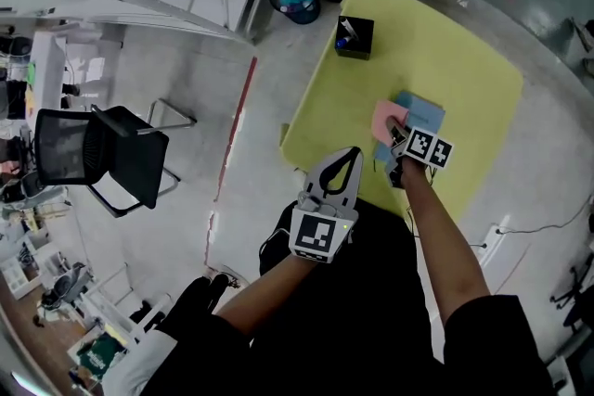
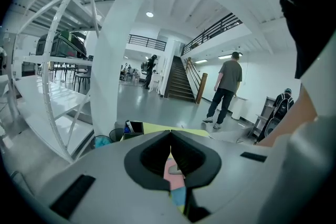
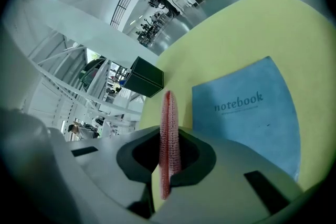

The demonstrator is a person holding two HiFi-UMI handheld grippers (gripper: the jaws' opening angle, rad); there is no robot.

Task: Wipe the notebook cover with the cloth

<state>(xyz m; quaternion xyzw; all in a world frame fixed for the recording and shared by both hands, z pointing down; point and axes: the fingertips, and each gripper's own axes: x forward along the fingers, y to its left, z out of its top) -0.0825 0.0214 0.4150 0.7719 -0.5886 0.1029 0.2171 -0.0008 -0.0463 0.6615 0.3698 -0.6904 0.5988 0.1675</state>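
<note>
"Yellow-green surface (image 1: 464, 51), blue notebook (image 3: 252, 113) flat on it, cover up. Where's the cloth?"

"Pink cloth (image 3: 169, 128) is pinched upright in the right gripper (image 1: 399, 142) jaws, just beside the notebook. The left gripper (image 1: 345, 160) hangs near the surface's edge, jaws pressed together on nothing."

"Wiping begun?"

"Seemingly not. Next, lower the cloth flat onto the cover and sweep across."
</note>
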